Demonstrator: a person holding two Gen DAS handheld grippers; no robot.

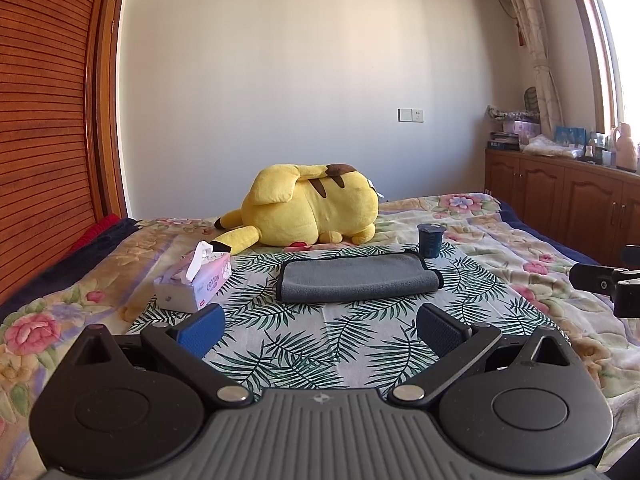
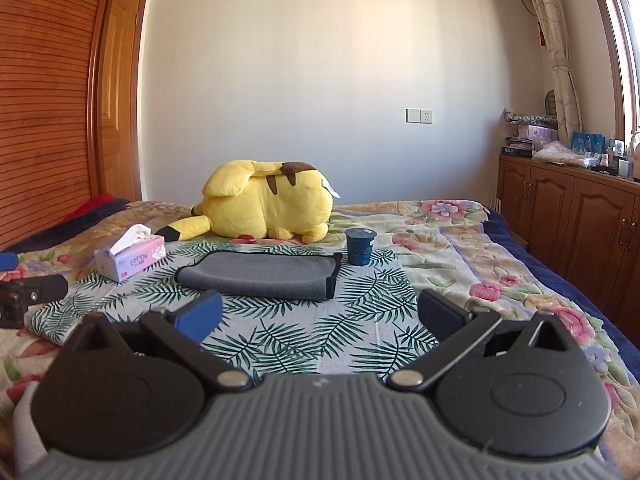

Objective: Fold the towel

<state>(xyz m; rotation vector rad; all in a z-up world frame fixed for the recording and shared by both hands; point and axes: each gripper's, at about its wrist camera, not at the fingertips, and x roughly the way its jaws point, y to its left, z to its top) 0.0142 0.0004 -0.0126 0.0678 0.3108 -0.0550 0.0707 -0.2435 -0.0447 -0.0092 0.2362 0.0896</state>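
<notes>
Mid-frame on the bed point(image 1: 500, 236), the soft, light grey towel point(image 1: 357, 279) lay folded; pinch a corner. Both hand-held grippers, left point(image 1: 320, 326) and right point(image 2: 320, 314), gaped wide, empty.

The one legible word is "COTTON", printed in pink capitals on the side of the tissue box point(image 2: 130, 258) at the left of the right wrist view. In the left wrist view the same box point(image 1: 195, 280) shows the word slanted and partly hard to make out. Smaller print beneath it is too small to read. The dark cup point(image 2: 360, 246) near the frame's middle carries pale marks that are too blurred to read. The boxes on the cabinet at the right edge bear print that cannot be read.
</notes>
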